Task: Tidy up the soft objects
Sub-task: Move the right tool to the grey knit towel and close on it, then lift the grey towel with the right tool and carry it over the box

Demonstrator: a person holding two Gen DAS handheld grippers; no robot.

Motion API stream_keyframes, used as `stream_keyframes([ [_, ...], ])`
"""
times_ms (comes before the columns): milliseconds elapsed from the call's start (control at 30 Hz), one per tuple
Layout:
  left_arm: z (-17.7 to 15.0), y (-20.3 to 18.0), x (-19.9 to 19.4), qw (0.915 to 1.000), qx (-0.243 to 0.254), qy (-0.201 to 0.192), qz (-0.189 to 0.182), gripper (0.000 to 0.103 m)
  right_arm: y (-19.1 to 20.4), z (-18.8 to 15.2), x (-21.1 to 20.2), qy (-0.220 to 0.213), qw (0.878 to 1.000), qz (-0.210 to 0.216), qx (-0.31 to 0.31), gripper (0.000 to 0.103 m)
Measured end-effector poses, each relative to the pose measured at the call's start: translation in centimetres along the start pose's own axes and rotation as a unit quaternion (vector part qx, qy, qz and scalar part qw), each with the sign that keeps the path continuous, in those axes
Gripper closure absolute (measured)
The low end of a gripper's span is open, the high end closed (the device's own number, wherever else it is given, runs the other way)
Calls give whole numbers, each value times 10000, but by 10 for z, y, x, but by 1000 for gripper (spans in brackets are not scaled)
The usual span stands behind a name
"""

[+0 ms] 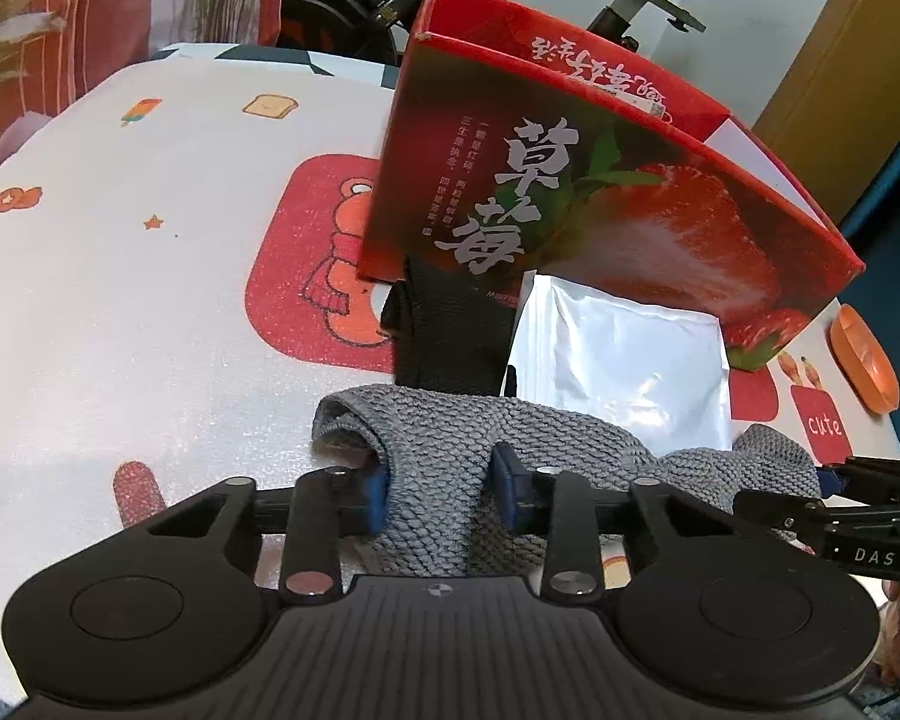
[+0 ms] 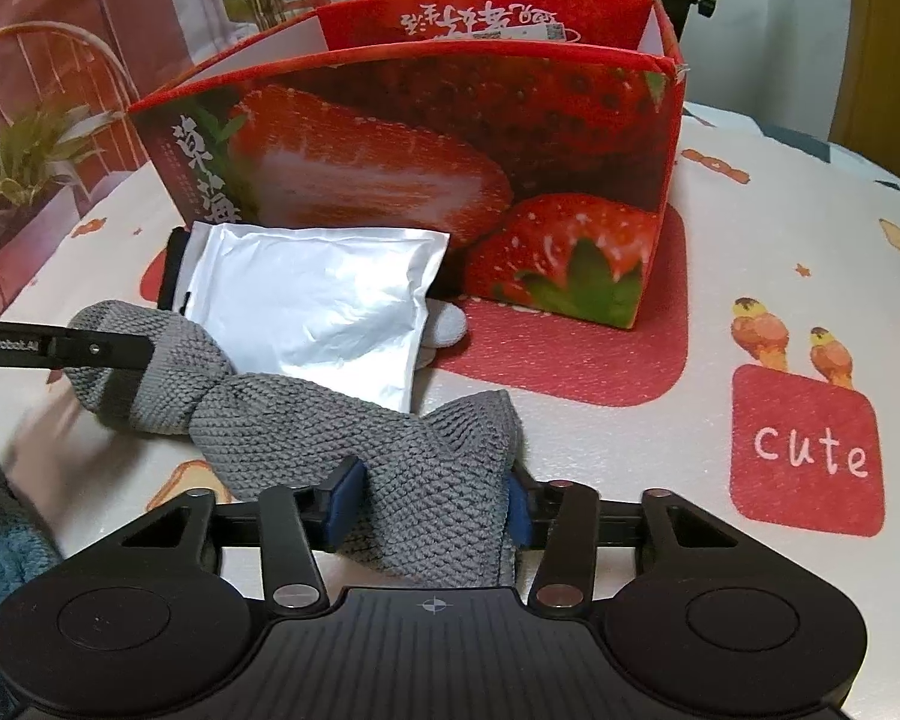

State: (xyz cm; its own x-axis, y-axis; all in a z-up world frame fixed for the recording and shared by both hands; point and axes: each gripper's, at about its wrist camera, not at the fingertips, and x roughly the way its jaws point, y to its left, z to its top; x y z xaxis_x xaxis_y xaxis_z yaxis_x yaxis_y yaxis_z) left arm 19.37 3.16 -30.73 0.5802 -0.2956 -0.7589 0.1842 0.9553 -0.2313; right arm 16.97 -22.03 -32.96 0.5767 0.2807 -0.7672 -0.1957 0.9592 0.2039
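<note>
Cartoon-printed padding covers the surface [image 1: 150,312], with a red strawberry box [image 1: 570,192] standing open-topped in the upper middle of both views. A silver foil pouch [image 2: 318,306] leans flat in front of the box, lying over a dark fabric item [image 1: 444,330].

The grey knitted cloth [image 2: 354,438] lies across the lower middle of both frames, its far edge overlapping the pouch's near edge. The left tongs [image 1: 438,495] are clenched on one bunched end of it, blue pads pressing the knit from both sides; the right tongs [image 2: 429,501] are clenched on the other end the same way.

Judging from this, the main risk is the pouch: because the cloth rests on its edge, a lift could drag or flip the pouch along. Each grip also takes only a bunched fold, so loose knit could slide out if the two hands pull apart hard. A sagging middle could catch the box's front wall and tip or shove the light carton on the way in.
</note>
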Motion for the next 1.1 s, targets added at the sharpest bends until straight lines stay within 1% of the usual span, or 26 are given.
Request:
stream_keyframes([
  [67, 0, 0, -1, 10000, 30, -13, 2, 72, 0, 0, 0, 14, 10000, 50, 30, 67],
  [133, 0, -2, -2, 10000, 81, -33, 30, 78, 0, 1, -1, 20, 9999, 88, 62, 70],
  [167, 0, -1, -3, 9999, 106, -48, 37, 79, -1, 1, -2, 10, 9999, 94, 78, 71],
  [267, 0, -2, -8, 9998, 141, -111, 2, 85, -3, 2, -6, -46, 9998, 152, 145, 80],
  [300, 0, -2, -9, 9998, 159, -144, 0, 85, -4, 2, -8, -82, 9997, 172, 155, 84],
  [400, 0, -4, -14, 9995, 220, -238, -8, 87, -2, 2, -11, -144, 9996, 213, 103, 87],
  [533, 3, -5, -23, 9993, 198, -327, -4, 87, -1, 5, -20, -251, 9993, 277, 75, 88],
  [633, 8, 0, -43, 9982, -1, -583, -156, 87, -2, 9, -36, -466, 9980, 429, 69, 88],
  [700, 13, 0, -56, 9968, -41, -766, -225, 87, -1, 13, -47, -648, 9966, 512, 18, 88],
  [833, 21, -9, -77, 9932, 137, -1144, -155, 87, 3, 24, -65, -1031, 9928, 609, -11, 88],
  [900, 26, -12, -86, 9912, 161, -1302, -170, 87, 7, 31, -73, -1208, 9909, 586, -110, 88],
  [1100, 46, -25, -100, 9860, 250, -1636, -197, 87, 15, 54, -98, -1710, 9830, 506, -427, 88],
])
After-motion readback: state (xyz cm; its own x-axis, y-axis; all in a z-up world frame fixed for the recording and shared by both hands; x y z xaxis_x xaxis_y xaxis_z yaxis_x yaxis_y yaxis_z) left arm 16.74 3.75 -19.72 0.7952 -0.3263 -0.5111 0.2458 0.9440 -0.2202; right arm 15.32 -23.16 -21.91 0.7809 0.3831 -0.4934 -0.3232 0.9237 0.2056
